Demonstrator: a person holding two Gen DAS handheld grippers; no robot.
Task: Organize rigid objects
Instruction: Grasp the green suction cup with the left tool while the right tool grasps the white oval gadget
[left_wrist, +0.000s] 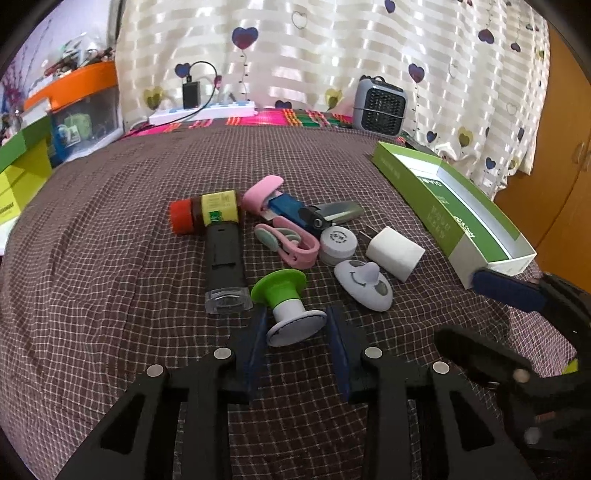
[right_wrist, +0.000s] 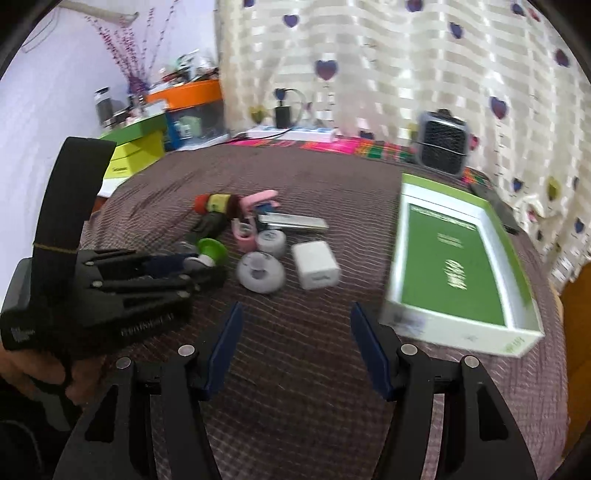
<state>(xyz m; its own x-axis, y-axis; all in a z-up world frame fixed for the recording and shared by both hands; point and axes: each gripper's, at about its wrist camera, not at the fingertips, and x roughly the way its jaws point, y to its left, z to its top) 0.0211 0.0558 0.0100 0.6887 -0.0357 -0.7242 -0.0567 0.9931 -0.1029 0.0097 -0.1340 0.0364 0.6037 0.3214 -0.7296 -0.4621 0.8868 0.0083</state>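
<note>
A green-and-white spool lies on the checked cloth. My left gripper is shut on its white end disc, one blue pad touching each side. Behind it lies a heap: a black tube, a red-capped bottle, a pink clip, a round white cap, a white smiley oval and a white charger cube. The open green box stands at the right. My right gripper is open over bare cloth left of the box, with nothing between its fingers.
A grey fan heater and a white power strip stand at the back by the heart-print curtain. Orange and green storage boxes are stacked at the left. A wooden cabinet is at the right.
</note>
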